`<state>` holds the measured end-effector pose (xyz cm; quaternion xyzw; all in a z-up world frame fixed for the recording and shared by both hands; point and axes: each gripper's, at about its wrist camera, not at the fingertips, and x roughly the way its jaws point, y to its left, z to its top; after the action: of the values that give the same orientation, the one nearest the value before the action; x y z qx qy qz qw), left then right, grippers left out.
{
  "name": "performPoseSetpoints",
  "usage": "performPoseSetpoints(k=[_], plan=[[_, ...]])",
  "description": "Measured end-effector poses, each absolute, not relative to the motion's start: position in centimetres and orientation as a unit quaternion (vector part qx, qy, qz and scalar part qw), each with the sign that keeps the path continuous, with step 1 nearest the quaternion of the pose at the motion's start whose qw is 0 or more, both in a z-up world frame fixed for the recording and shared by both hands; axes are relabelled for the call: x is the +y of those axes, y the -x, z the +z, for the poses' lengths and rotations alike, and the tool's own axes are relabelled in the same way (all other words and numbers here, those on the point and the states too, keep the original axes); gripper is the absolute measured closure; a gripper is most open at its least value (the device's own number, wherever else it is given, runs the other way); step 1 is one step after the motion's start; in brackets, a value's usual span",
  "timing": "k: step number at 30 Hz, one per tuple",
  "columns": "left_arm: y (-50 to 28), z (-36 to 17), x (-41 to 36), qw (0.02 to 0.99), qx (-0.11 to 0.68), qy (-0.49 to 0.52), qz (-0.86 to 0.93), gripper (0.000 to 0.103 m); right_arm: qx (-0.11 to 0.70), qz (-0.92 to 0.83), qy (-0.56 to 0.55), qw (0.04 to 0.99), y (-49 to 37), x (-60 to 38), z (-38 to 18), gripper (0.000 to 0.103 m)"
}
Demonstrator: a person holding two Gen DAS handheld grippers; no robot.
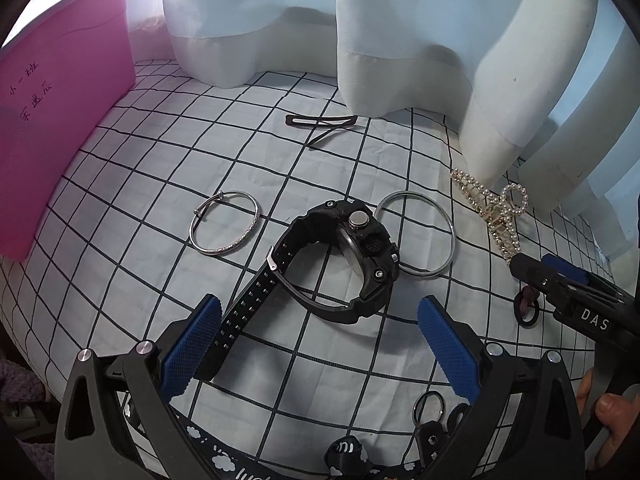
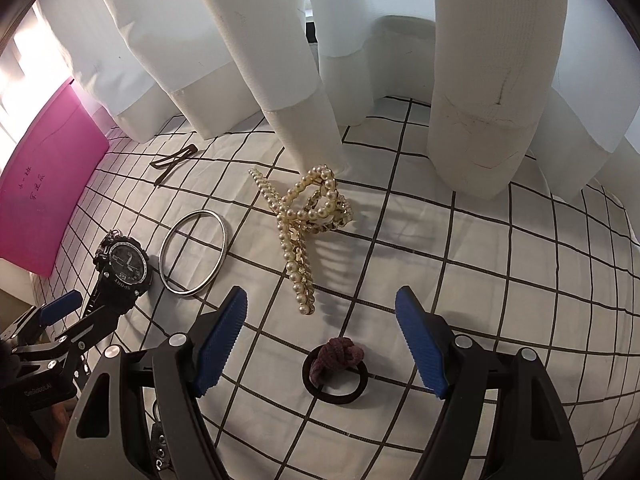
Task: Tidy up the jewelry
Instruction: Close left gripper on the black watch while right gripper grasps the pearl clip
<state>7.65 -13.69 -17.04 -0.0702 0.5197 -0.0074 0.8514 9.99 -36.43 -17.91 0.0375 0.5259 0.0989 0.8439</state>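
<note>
A black sport watch (image 1: 340, 256) lies on its side on the checked cloth, just ahead of my left gripper (image 1: 320, 344). The gripper is open, and the watch strap runs down past its left pad. My right gripper (image 2: 320, 344) is also open and hangs over a black hair tie (image 2: 336, 372) with a maroon knot, touching nothing. Further out lies a pearl hair claw (image 2: 308, 216). A patterned silver bangle (image 1: 224, 224) sits left of the watch, and a plain bangle (image 1: 416, 236) sits partly behind it. Two dark hair clips (image 1: 320, 122) lie near the curtain.
A pink bin (image 1: 60, 100) with handwriting stands at the left edge. White curtains (image 2: 480, 120) hang onto the cloth at the back. A printed lanyard with a key ring (image 1: 428, 404) lies under my left gripper. A finger of the right gripper (image 1: 536, 274) shows at the far right.
</note>
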Motion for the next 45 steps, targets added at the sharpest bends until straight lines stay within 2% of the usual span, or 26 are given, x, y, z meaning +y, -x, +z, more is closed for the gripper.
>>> performPoseSetpoints(k=[40, 43, 45], plan=[[-11.3, -20.3, -14.2, 0.854, 0.518, 0.042, 0.01, 0.006, 0.502, 0.073, 0.052, 0.86, -13.9, -32.9, -20.4, 0.03], [-10.8, -20.3, -14.0, 0.857, 0.514, 0.043, 0.012, 0.009, 0.498, 0.073, 0.054, 0.862, -13.8, -32.8, -20.5, 0.03], [-10.3, -20.1, -14.1, 0.859, 0.51, 0.04, 0.012, 0.016, 0.497, 0.075, 0.053, 0.863, -13.6, -32.9, -20.5, 0.03]])
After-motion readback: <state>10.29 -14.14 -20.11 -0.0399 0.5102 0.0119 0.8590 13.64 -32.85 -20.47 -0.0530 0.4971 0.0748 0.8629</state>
